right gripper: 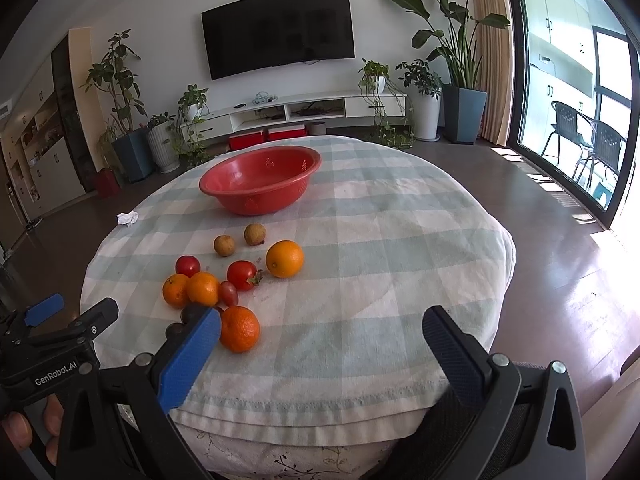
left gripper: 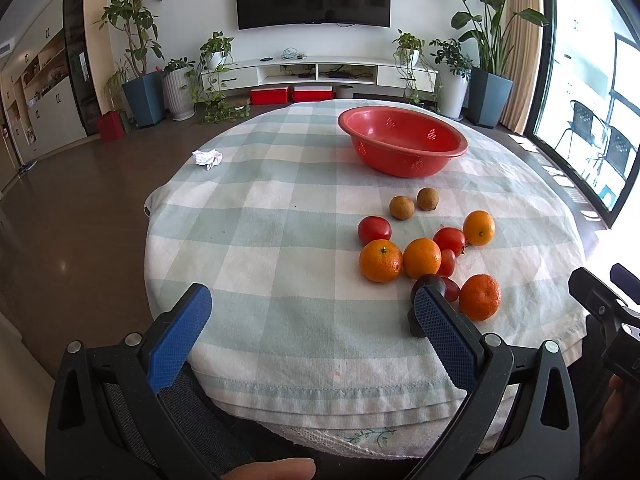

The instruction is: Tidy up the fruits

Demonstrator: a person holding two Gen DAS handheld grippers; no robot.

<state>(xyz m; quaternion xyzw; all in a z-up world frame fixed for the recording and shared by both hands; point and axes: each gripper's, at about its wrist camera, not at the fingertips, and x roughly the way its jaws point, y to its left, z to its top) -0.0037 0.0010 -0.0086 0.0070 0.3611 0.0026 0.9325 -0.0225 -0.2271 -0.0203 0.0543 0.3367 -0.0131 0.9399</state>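
A red perforated bowl [left gripper: 402, 140] [right gripper: 260, 178] stands empty at the far side of the round table. Nearer lies a loose cluster of fruit: several oranges [left gripper: 381, 261] [right gripper: 284, 259], red tomatoes [left gripper: 374, 229] [right gripper: 241, 275], two brown longans [left gripper: 401, 207] [right gripper: 255, 234] and dark grapes [left gripper: 430, 282] [right gripper: 229, 293]. My left gripper [left gripper: 312, 300] is open over the table's near edge, its right finger just in front of the grapes. My right gripper [right gripper: 324, 324] is open too, with an orange [right gripper: 239, 329] beside its left finger. Both hold nothing.
A crumpled white tissue [left gripper: 207, 158] [right gripper: 128, 218] lies at the table's left edge. The checked tablecloth [left gripper: 280, 240] hangs over the rim. Beyond are a TV wall, potted plants and a glass door on the right. The other gripper [right gripper: 52, 332] shows at the left.
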